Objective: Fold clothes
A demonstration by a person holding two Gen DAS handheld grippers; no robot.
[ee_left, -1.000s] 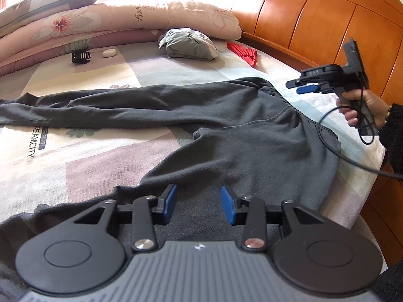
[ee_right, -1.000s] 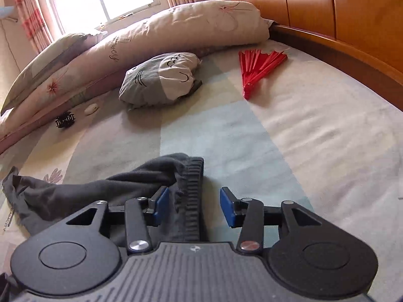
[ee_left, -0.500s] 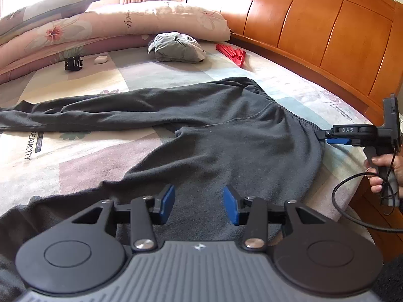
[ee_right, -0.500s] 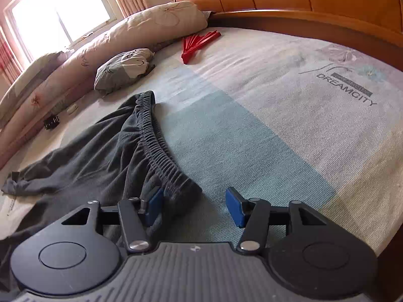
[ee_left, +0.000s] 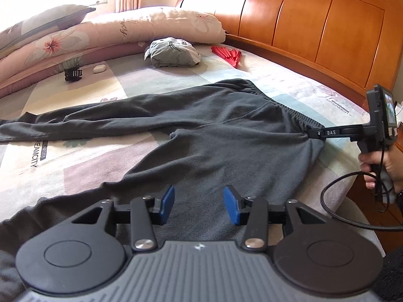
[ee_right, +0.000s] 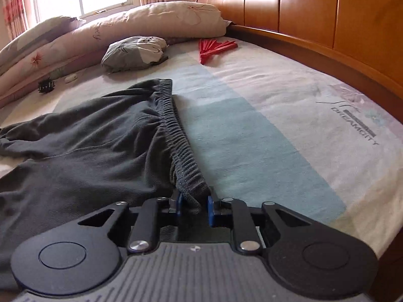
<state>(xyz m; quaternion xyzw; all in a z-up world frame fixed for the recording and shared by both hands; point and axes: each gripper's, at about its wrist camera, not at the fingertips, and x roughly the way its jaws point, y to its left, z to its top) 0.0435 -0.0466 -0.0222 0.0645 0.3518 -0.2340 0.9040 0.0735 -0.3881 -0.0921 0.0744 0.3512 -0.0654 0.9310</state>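
Observation:
Dark grey sweatpants [ee_left: 214, 136] lie spread over the bed, legs running left and the elastic waistband [ee_right: 180, 146] toward the headboard side. My right gripper [ee_right: 193, 205] is shut on the near corner of that waistband, cloth bunched between its blue pads; from the left wrist view the same gripper [ee_left: 316, 134] clamps the waistband at the bed's right edge, held by a hand [ee_left: 382, 168]. My left gripper [ee_left: 199, 203] hovers open over the near trouser leg, nothing between its fingers.
A patterned bedsheet [ee_right: 264, 130] covers the bed, with a wooden headboard [ee_left: 314, 27] along the right. At the far end lie floral pillows [ee_left: 126, 32], a grey plush cushion [ee_left: 173, 52], a red folding fan [ee_left: 228, 55], a black hair clip [ee_left: 73, 74] and a small white case [ee_left: 99, 68].
My right gripper came down to the waistband's near corner and shut on it. The left gripper stayed open over the trouser leg, shifting only slightly.

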